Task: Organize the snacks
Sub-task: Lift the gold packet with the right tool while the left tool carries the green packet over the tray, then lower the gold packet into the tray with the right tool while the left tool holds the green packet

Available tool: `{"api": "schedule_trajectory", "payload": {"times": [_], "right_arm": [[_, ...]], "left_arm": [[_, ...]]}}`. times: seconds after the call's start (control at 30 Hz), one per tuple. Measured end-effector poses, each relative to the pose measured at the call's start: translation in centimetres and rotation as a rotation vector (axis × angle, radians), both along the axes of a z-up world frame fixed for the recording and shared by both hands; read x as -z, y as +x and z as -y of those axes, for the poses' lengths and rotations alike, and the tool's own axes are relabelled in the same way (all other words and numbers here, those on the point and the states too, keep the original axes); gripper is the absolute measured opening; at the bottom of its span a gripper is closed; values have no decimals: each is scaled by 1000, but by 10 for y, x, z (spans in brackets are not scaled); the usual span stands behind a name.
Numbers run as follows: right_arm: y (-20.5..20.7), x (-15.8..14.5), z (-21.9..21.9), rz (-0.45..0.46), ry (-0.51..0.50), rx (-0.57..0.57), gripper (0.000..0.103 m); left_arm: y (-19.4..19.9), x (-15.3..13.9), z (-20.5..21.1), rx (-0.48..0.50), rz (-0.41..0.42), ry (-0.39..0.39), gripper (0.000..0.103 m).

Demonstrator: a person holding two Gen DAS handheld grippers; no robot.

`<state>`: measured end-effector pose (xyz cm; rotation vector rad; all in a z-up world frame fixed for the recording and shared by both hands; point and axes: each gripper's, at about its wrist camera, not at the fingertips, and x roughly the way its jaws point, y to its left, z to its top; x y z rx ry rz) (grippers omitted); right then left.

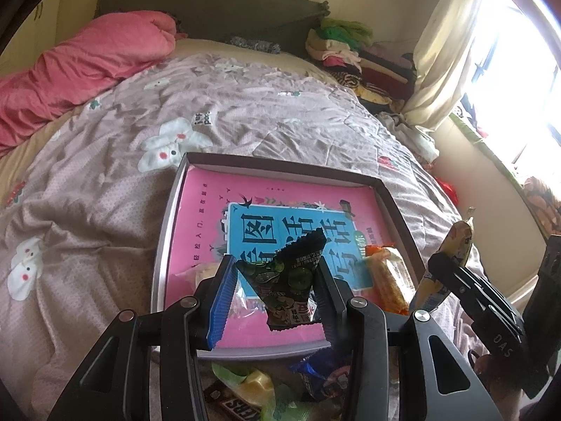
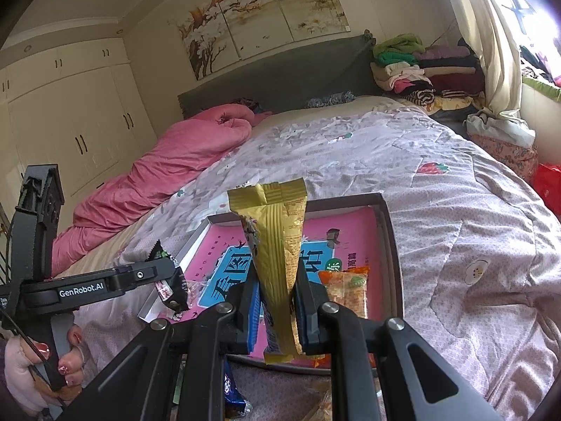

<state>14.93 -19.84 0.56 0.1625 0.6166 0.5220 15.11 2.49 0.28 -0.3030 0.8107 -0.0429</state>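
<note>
Left tongs (image 1: 277,280) clamping dark packet (image 1: 287,273); wardrobe (image 2: 70,112) right view only.

This is a bedroom in a home. A wide bed (image 2: 350,161) with a grey padded headboard (image 2: 280,73) fills most of it, spread with a printed quilt (image 1: 245,105) and a bundled pink duvet (image 2: 168,161). Folded clothes (image 2: 420,70) are stacked beside the headboard, built-in wardrobes (image 2: 70,112) line one wall, flower paintings (image 2: 263,14) hang above, and a pale curtain (image 1: 448,52) frames a bright window (image 1: 519,70).
</note>
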Motion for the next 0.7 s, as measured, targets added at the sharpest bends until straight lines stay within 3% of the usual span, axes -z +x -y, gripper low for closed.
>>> {"api": "schedule_trajectory", "payload": {"times": [0.7], "right_arm": [[26,23,-4,-98,7,-2,17]], "left_arm": [[15,28,19,64,-55,53,45]]}}
